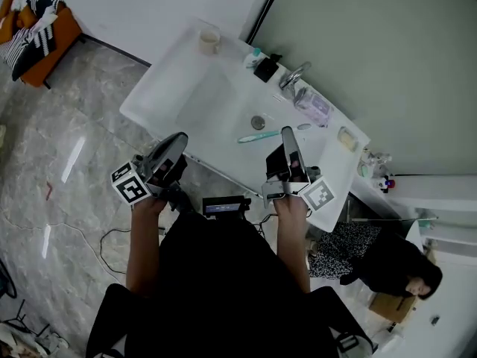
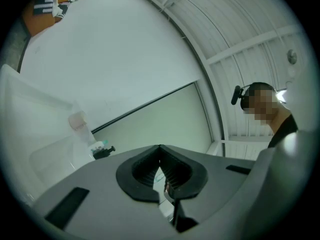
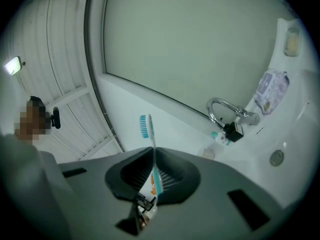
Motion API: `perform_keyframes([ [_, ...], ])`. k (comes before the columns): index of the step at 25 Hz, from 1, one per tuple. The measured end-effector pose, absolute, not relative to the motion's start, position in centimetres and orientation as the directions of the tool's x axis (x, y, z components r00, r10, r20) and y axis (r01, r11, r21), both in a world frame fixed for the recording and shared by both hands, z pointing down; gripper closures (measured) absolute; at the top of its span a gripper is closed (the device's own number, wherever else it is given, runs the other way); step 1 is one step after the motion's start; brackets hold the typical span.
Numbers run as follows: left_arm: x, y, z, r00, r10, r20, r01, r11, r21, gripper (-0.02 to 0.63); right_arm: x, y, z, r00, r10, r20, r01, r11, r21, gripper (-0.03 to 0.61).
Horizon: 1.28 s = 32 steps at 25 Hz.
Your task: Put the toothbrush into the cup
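A teal toothbrush [image 1: 257, 136] with blue bristles [image 3: 146, 126] sticks out of my right gripper [image 1: 288, 133], which is shut on its handle above the white sink [image 1: 160, 88]. In the right gripper view the brush stands up out of the gripper [image 3: 152, 149], bristle end farthest from it. A pale cup [image 1: 209, 40] stands on the sink's far left corner; it also shows faintly as the cup [image 2: 77, 120] and the cup [image 3: 208, 152]. My left gripper [image 1: 177, 140] hangs over the sink's near edge, shut with nothing in it [image 2: 160, 147].
A chrome faucet [image 1: 294, 74] and a black holder [image 1: 264, 68] stand at the back of the sink, with a drain [image 1: 258, 121] in the basin. A clear packet [image 1: 313, 107] and soap [image 1: 347, 138] lie to the right. A person [image 1: 402, 268] sits at lower right.
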State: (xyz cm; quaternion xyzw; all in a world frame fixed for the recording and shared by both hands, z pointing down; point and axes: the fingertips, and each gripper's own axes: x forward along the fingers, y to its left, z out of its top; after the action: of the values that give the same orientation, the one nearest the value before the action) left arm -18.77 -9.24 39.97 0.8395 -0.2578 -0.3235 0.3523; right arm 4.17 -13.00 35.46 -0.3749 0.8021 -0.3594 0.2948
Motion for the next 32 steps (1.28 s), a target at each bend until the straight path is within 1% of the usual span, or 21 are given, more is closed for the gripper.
perform_keyframes([
  [7,-24.0,-9.6,40.8,0.634,-0.679,-0.370,-0.190,-0.600,0.777,0.606,-1.8,-14.3,35.3,-0.567,-0.805,-0.177,-0.405,0.459,-0.791,0.552],
  [14,-26.2,-9.7,41.2,0.652,-0.674,-0.347,-0.193,-0.590,0.784,0.606,-5.2,-14.9,35.3,-0.578,-0.798,-0.168,-0.405,0.459,-0.790,0.552],
  [23,-26.1,-10.3,41.5,0.660,-0.681,-0.317,-0.186,-0.558,0.809,0.606,-6.2,-15.8,36.0,-0.587,-0.794,-0.158,-0.377,0.441,-0.814,0.554],
  [32,-27.1,-11.9,42.3,0.653,-0.713,-0.257,-0.248,-0.522,0.816,0.606,-7.1,-19.3,37.6,-0.605,-0.774,-0.187,-0.313,0.447,-0.838,0.554],
])
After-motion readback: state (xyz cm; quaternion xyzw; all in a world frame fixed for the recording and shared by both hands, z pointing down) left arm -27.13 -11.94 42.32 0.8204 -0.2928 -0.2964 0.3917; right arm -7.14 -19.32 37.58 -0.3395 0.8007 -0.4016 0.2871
